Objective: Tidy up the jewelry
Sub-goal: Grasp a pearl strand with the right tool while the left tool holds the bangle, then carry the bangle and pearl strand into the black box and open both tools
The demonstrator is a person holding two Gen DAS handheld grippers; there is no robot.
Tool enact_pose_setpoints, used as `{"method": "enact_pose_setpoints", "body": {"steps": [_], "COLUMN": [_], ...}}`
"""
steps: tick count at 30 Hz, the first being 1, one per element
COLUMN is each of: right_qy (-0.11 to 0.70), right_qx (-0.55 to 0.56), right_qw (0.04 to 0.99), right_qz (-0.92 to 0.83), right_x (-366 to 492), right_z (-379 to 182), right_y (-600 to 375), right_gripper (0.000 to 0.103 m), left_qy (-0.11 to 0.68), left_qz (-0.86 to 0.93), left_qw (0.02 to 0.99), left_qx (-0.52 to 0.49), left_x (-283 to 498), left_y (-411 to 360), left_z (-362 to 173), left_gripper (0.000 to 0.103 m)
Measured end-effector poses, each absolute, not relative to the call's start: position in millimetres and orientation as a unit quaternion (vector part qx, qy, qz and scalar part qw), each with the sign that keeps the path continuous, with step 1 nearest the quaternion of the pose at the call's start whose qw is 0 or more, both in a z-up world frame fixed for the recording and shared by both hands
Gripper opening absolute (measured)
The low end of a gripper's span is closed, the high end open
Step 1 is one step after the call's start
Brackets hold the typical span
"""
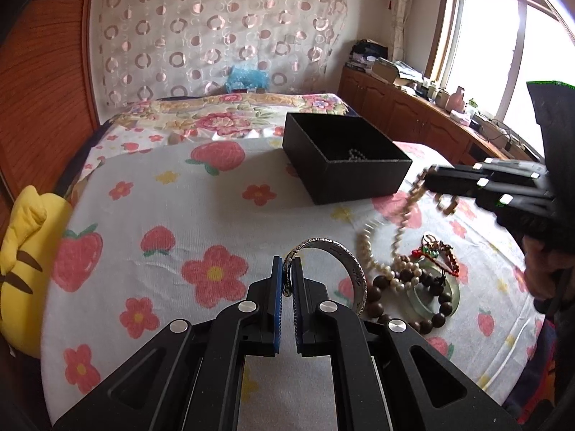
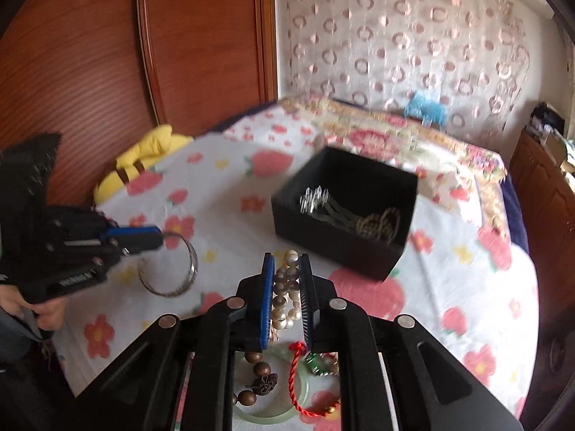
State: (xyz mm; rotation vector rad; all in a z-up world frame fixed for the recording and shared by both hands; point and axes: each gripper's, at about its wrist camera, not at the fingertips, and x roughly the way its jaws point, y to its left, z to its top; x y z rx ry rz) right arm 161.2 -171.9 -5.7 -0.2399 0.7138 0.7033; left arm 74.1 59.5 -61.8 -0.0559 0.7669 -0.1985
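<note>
My left gripper [image 1: 287, 269] is shut on a silver bangle [image 1: 341, 262], held above the bed; it also shows in the right wrist view [image 2: 169, 269]. My right gripper [image 2: 286, 273] is shut on a pearl necklace [image 2: 285, 301], which hangs from it in the left wrist view [image 1: 381, 251]. An open black box [image 1: 341, 154] sits ahead on the bed with chains inside [image 2: 352, 215]. Below the right gripper lie a dark wooden bead bracelet [image 2: 258, 377], a pale green jade bangle [image 2: 269, 413] and a red cord piece [image 2: 298, 388].
A flowered sheet [image 1: 161, 215] covers the bed. A yellow plush toy [image 1: 25, 262] lies at the left edge by the wooden wardrobe [image 2: 90, 54]. Wooden cabinets [image 1: 413, 115] with clutter stand under the window at the right.
</note>
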Motion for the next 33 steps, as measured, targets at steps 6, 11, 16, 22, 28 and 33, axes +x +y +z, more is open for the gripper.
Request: {"method": "enact_pose_setpoints", "body": {"steps": [6,11,16,22,28,33], "right_qy": [0.308,0.290,0.274,0.259,0.254,0.252], "right_qx": [-0.112,-0.111,-0.113,-0.115,-0.097,-0.088], "right_qw": [0.883,0.889,0.896,0.907,0.915,0.919], "right_qz": [0.335,0.336,0.332,0.312,0.297,0.291], "right_x": [162.8,166.7,171.7,188.1,215.5,232.5], "right_z": [33.6,54.4,73.5,90.5,104.1,114.5], "right_y": [-179.7,-179.1,-180.0,-178.8,-183.6,-184.8], "right_gripper": [0.015,0.015,0.015,0.015,0.015,0.015], "left_qy": [0.362,0.349,0.339,0.334,0.326,0.319], "left_qz": [-0.098,-0.102,-0.106,-0.109,-0.112,-0.113], "left_qw": [0.926,0.931,0.935,0.936,0.939,0.941], "left_qx": [-0.027,-0.023,-0.020,-0.014,-0.006,0.003], "left_x": [79.1,84.8,90.3,100.5,110.1,119.7], "left_y": [56.8,51.4,46.5,39.5,30.5,23.4], "left_z": [-51.8,-39.5,-29.5,-23.0,-13.1,-4.9], "left_gripper": [0.004,0.004,0.004,0.004,0.004,0.004]}}
